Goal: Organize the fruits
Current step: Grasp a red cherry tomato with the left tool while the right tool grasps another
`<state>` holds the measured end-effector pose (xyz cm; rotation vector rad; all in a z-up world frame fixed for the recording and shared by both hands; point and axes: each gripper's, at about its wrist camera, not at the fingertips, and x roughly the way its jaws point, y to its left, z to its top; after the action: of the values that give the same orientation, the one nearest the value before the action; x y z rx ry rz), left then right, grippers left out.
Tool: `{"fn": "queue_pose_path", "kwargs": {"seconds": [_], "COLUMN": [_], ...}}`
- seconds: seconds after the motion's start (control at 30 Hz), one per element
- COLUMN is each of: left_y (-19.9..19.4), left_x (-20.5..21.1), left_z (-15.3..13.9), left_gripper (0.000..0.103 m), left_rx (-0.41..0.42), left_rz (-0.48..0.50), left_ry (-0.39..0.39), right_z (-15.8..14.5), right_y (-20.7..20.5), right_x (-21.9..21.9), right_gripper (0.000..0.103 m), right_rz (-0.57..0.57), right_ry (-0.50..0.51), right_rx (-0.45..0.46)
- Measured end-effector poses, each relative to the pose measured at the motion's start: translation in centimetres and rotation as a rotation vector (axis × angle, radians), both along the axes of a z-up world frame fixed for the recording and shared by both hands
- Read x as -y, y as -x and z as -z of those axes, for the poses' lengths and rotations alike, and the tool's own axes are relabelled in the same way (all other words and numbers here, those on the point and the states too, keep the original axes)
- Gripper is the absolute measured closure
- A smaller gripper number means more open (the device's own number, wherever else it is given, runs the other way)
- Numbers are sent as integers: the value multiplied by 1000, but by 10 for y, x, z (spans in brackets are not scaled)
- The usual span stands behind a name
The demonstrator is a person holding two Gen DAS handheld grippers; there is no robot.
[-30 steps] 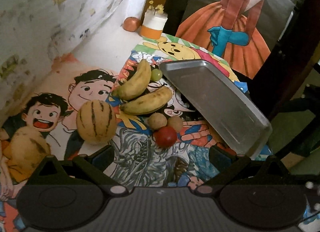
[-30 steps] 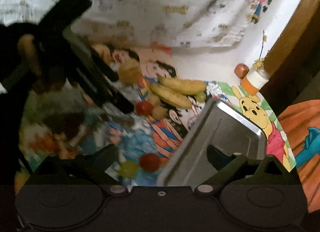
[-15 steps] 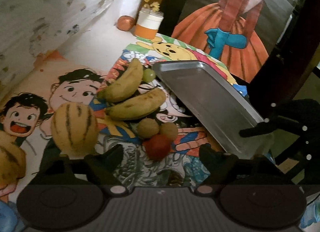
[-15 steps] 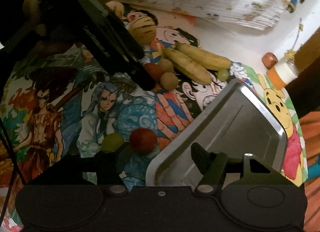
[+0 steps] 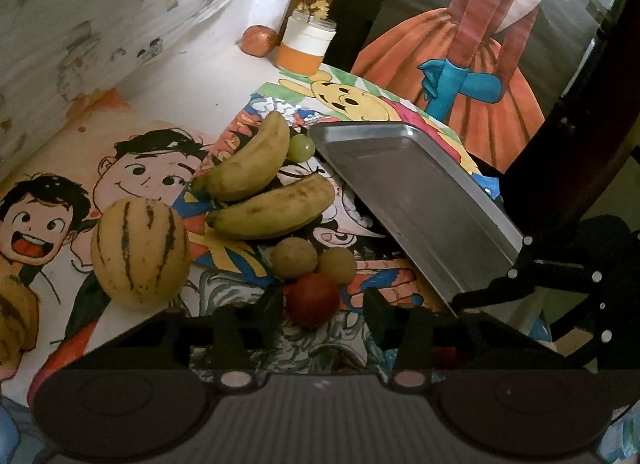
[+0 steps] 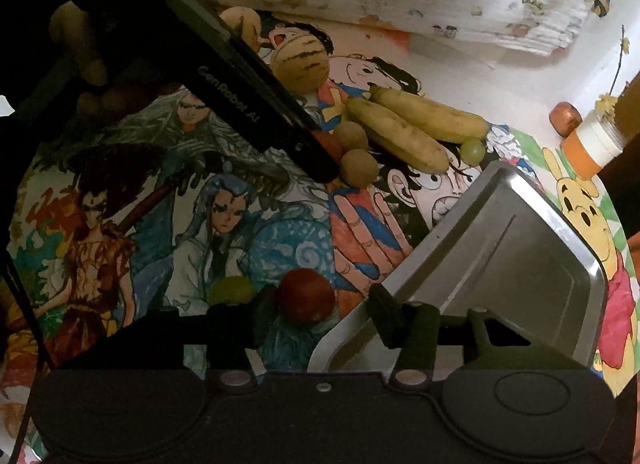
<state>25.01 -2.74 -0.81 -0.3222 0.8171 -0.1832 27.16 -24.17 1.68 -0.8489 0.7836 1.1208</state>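
On my left wrist cam the left gripper (image 5: 320, 306) has its fingers spread on either side of a red fruit (image 5: 313, 298), not clamped on it as far as I can tell. Right behind that sit 2 brown round fruits (image 5: 295, 257), 2 bananas (image 5: 276, 207), a green grape (image 5: 301, 147) and a striped yellow melon (image 5: 139, 251), all on the cartoon-print cloth (image 5: 132, 167). The metal tray (image 5: 416, 199) lies to the right with nothing in it. The right cam shows stuff the left one doesn't: the right gripper (image 6: 320, 306) is spread too, one finger over the tray's near corner (image 6: 520, 260), with a second red fruit (image 6: 306, 294) between the fingers and another green grape (image 6: 232, 290) just beside it. It also catches the left gripper from outside (image 6: 256, 103), tip down at the fruit pile.
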Motion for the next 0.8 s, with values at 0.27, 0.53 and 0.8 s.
{"fn": "queue_pose_path", "kwargs": {"seconds": [0.27, 0.53, 0.8], "left_y": [-1, 1, 11], "left_x": [1, 2, 8], "left_z": [1, 2, -1], "left_gripper": [72, 73, 73], "left_rx": [-19, -23, -25], "left_rz": [-8, -9, -20], "left_ry": [0, 26, 61], "right_z": [-2, -1, -3], "right_y": [-1, 5, 0], "right_x": [-3, -1, 24], "right_gripper": [69, 71, 71], "right_rz": [-21, -21, 199], "right_ry": [12, -1, -181], "right_rx": [16, 40, 6]}}
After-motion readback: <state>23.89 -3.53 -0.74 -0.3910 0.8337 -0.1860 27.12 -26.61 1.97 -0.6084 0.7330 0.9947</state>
